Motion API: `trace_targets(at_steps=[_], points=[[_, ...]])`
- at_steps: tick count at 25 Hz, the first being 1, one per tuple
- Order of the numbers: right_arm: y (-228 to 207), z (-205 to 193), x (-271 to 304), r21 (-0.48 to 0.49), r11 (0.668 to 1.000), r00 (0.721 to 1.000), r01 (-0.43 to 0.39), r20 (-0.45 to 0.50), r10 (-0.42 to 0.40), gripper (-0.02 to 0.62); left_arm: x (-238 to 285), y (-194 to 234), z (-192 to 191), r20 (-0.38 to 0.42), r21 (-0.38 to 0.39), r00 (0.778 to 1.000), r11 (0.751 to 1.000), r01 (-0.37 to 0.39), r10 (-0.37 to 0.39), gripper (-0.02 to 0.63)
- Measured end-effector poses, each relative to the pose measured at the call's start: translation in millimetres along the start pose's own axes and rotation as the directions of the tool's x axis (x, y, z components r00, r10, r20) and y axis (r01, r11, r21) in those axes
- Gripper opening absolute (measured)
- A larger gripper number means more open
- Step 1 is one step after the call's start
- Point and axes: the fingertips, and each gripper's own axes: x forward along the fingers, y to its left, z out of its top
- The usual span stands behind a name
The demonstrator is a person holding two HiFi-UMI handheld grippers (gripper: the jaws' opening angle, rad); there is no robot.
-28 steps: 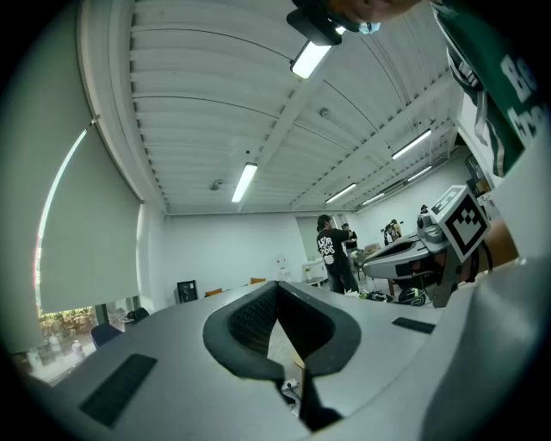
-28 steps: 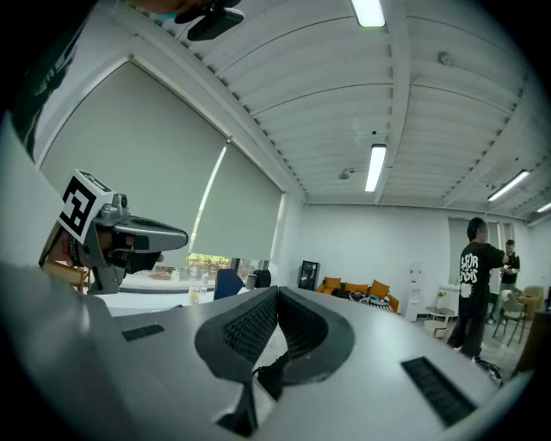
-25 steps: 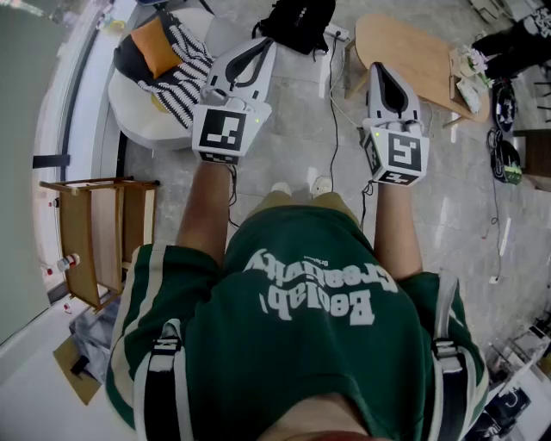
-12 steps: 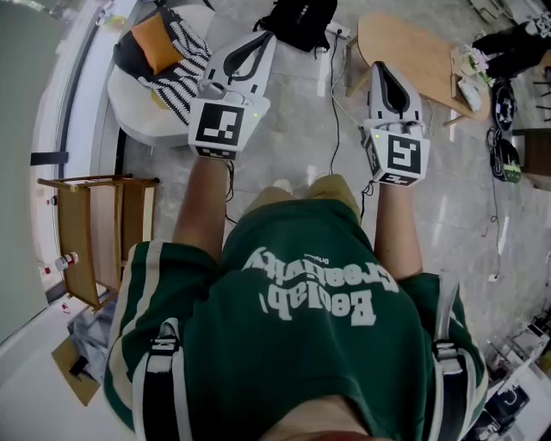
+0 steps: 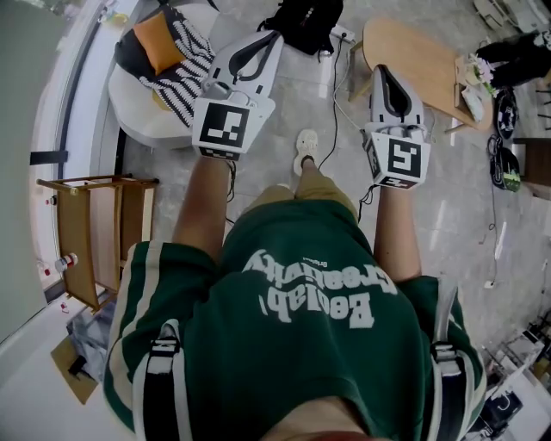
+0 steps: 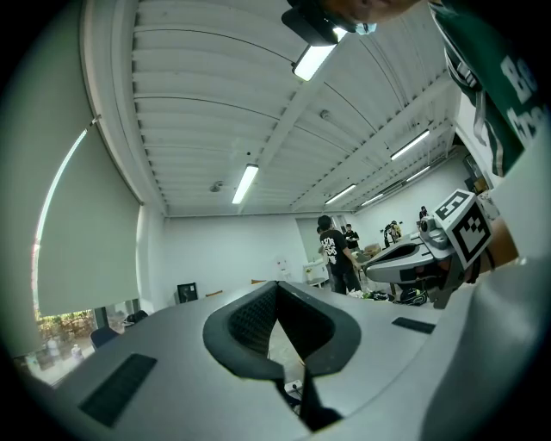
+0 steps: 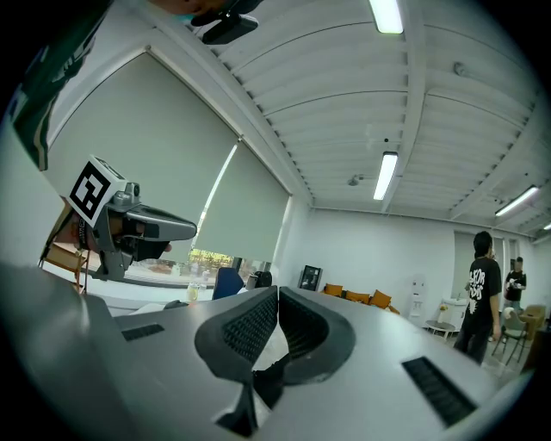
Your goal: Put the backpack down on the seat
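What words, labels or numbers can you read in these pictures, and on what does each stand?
None can be read for certain.
Green T-shirt: white two-line print, upside down, too warped.
Distant person's black T-shirt: white print, too small.
Black-and-white square markers: patterns, no words.

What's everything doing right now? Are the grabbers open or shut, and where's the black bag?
left gripper: shut, empty.
right gripper: shut, empty.
black bag: lying on the floor, unheld.
white seat: holds a striped cushion and an orange cushion.
shoulder straps: worn over both shoulders.
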Motion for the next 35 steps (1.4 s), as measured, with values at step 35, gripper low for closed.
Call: trace_targets(at_steps=[35], points=[[-222.6, -95.4, 326.7, 0.089, 0.996, 1.000, -0.002, -0.007, 0.003, 0.034, 356.3, 113.1, -94.7, -0.073, 0.030, 0.997, 0.999, -0.032, 0.034, 0.017]])
